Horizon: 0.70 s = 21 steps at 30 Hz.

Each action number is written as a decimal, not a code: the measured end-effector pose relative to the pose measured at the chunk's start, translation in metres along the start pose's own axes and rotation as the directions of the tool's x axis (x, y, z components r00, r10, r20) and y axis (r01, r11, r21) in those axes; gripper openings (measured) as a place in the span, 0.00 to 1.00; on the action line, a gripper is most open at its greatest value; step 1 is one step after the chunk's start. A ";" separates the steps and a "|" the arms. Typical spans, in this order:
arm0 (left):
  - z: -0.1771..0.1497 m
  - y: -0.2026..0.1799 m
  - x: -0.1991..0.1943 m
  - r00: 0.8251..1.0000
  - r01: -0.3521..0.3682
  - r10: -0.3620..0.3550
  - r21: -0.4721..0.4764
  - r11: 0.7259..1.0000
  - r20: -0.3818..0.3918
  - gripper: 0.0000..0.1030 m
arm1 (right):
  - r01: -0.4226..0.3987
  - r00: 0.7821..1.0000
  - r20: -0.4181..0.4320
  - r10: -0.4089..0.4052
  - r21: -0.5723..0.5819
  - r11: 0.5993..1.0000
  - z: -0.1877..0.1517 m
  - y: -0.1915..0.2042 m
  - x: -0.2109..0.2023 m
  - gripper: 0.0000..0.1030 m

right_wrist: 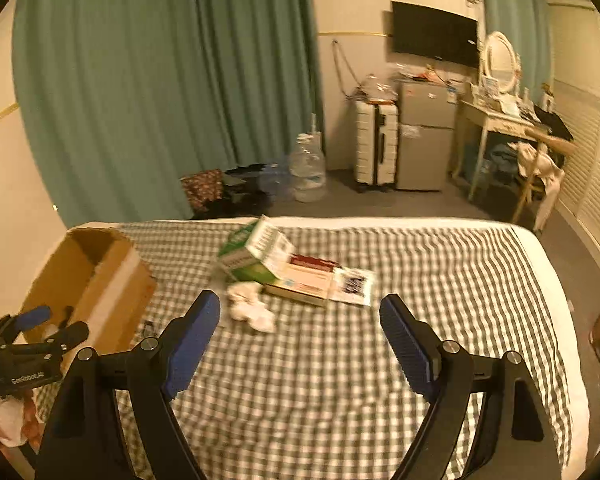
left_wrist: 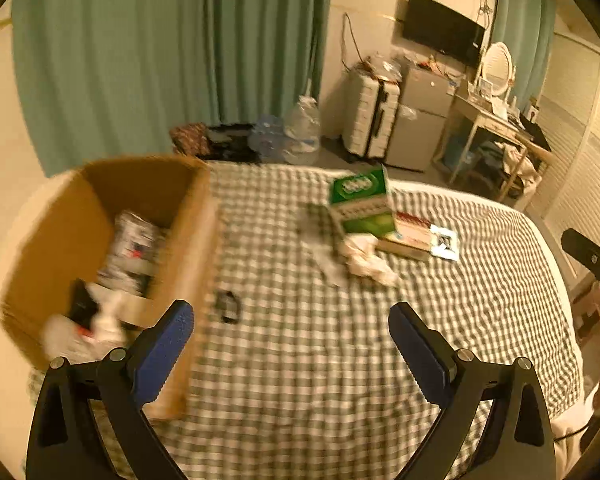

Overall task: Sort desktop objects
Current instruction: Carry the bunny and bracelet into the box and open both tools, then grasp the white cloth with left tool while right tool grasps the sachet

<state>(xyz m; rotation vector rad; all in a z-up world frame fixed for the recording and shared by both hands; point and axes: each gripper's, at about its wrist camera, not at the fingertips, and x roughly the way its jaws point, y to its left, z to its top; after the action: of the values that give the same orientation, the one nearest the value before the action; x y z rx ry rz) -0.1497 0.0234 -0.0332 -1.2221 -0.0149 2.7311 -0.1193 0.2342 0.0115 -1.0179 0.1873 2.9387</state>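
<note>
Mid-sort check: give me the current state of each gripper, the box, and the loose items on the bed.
left hand-held gripper: open, empty
right hand-held gripper: open, empty
cardboard box: open-topped, items inside
green carton: tipped on its side
book: flat, closed
crumpled tissue: loose on the checkered cover
small black item: beside the box

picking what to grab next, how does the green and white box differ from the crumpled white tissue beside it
The green and white box is rigid with flat printed faces; the crumpled white tissue is soft, shapeless and plain. The box stands taller and leans against the flat book; the tissue lies low on the checked cloth. The box is the larger of the two. Both sit outside the cardboard box.
</note>
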 end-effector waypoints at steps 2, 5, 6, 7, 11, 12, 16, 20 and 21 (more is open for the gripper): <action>-0.006 -0.021 0.022 0.999 0.002 -0.001 0.021 1.000 -0.036 0.97 | 0.002 1.000 -0.015 -0.002 0.034 0.999 -0.011 -0.020 0.011 0.81; -0.013 -0.049 0.049 0.998 0.016 -0.014 0.047 0.999 -0.058 0.97 | 0.021 0.999 -0.031 -0.019 0.063 0.998 -0.024 -0.040 0.027 0.81; -0.015 -0.054 0.054 0.998 0.022 -0.019 0.052 0.998 -0.063 0.97 | 0.022 0.999 -0.042 -0.019 0.075 0.997 -0.029 -0.048 0.035 0.81; -0.016 -0.061 0.063 0.998 0.025 -0.021 0.061 0.998 -0.067 0.97 | 0.021 0.999 -0.049 -0.017 0.078 0.997 -0.033 -0.052 0.041 0.80; -0.017 -0.084 0.105 0.995 -0.014 0.024 0.097 0.995 -0.095 0.97 | 0.018 0.996 -0.085 -0.010 0.094 0.995 -0.045 -0.066 0.074 0.80; -0.016 -0.087 0.115 0.995 -0.016 0.025 0.095 0.995 -0.101 0.97 | 0.016 0.995 -0.096 -0.006 0.104 0.994 -0.046 -0.069 0.084 0.80; -0.005 -0.096 0.158 0.993 -0.029 0.037 0.075 0.997 -0.111 0.97 | 0.006 0.992 -0.122 0.013 0.150 0.989 -0.046 -0.078 0.123 0.80; 0.003 -0.103 0.200 0.991 -0.058 0.066 0.070 0.996 -0.115 0.97 | 0.007 0.990 -0.140 0.018 0.174 0.985 -0.039 -0.085 0.163 0.80; 0.004 -0.103 0.211 0.990 -0.064 0.071 0.064 0.996 -0.119 0.97 | 0.003 0.988 -0.152 0.025 0.180 0.984 -0.038 -0.087 0.174 0.80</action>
<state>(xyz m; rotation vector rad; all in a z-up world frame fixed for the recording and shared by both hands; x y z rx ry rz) -0.2781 0.1553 -0.1796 -1.3936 0.1236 2.6864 -0.2275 0.3128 -0.1346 -1.2168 0.4543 2.7886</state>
